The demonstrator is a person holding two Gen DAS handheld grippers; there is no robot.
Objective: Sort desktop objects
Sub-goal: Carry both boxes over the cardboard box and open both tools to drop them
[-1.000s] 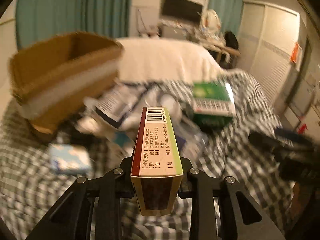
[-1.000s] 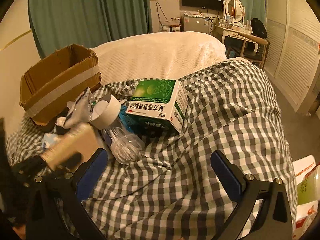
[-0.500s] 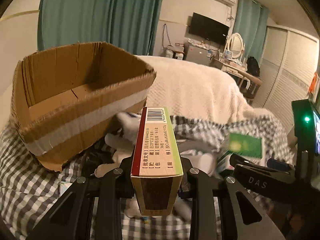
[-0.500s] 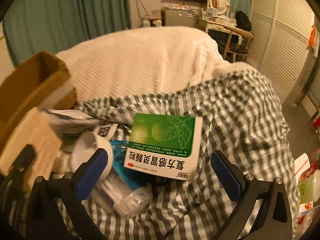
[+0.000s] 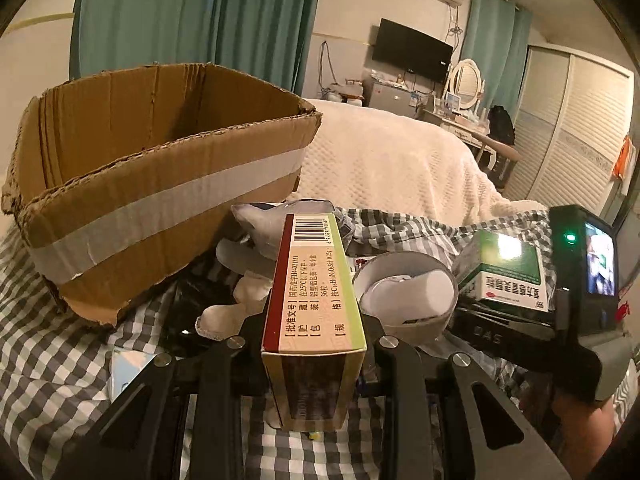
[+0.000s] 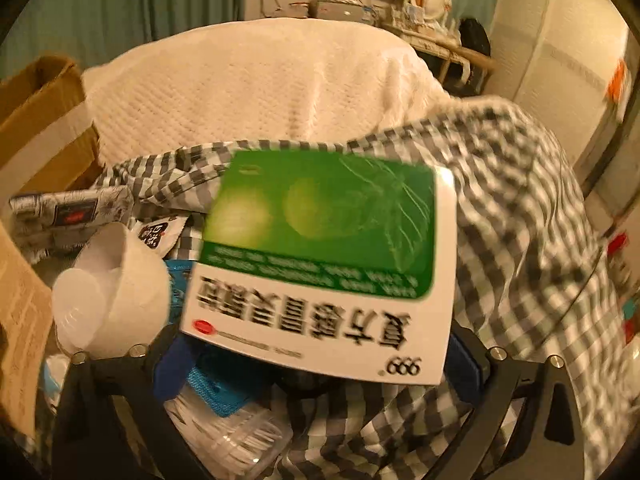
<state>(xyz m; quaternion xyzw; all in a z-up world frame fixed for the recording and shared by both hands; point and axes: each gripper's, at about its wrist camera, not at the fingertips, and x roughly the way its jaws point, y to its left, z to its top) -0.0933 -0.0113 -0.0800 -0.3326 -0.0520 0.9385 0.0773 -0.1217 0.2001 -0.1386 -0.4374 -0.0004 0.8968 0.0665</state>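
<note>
The right gripper [image 6: 320, 364], jaws just narrowing, now straddles the green box [image 6: 320, 256] on the checked bedcover [image 6: 520, 240], while the left gripper [image 5: 314, 344] clamps the slim carton [image 5: 314, 292] nearer the cardboard box [image 5: 160, 216].

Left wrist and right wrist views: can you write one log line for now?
left gripper: shut on narrow red-edged medicine box | right gripper: open, closing around green-and-white medicine box

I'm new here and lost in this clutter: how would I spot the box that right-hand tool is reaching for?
Find the checked cloth in front of the white blanket. In the pile on it, right of the white cup, lies a flat medicine box. It alone has a big green panel with a leaf and a white band of bold characters.
</note>
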